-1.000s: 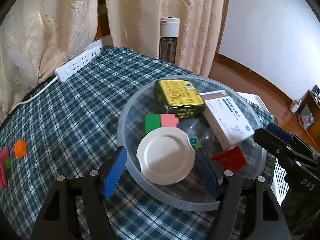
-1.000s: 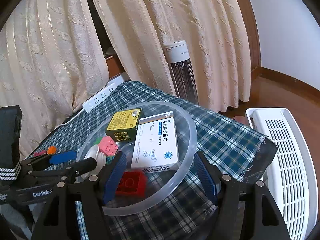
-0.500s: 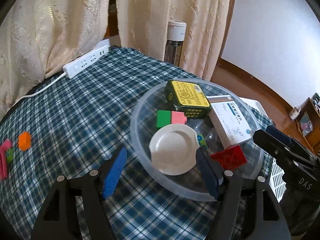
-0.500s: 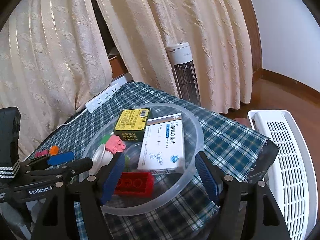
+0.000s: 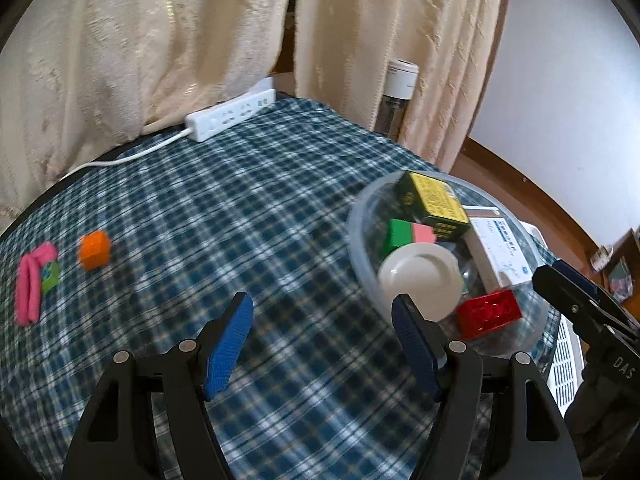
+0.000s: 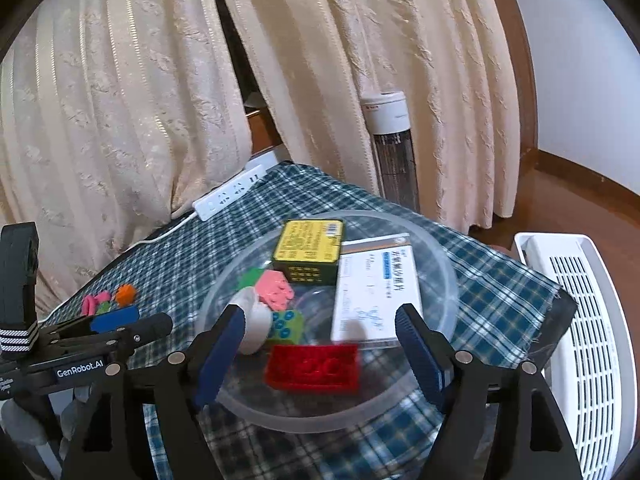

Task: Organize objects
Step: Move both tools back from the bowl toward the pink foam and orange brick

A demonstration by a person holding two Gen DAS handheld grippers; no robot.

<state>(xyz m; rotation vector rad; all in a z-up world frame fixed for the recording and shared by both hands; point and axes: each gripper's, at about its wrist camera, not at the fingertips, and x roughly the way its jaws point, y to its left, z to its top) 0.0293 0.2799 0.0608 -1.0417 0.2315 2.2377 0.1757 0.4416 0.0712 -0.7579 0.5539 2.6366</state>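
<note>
Two hand-held grippers listed, both empty. Left hand-held gripper [image 5: 322, 338]: jaws apart, nothing between them, over bare plaid table [image 5: 240, 200]. Right hand-held gripper [image 6: 320, 340]: jaws opening, nothing pressed between the pads, poised over the clear bowl [image 6: 436, 256].

Bowl holds: red brick [image 6: 313, 367], white lid [image 5: 420, 280], pink-and-green blocks [image 5: 408, 234], yellow-green box [image 6: 310, 248], white medicine box [image 6: 376, 288].

Loose on the table, well apart from the bowl: orange block [image 5: 94, 250], pink piece [image 5: 32, 280], small green piece [image 5: 50, 276].

Risks: small loose pieces may skid on the cloth under a careless pinch; the bowl sits near the table edge and a knock could tip it.

Change from a second ago: left view has swung off the bowl towards the loose pieces; right jaws wider.
</note>
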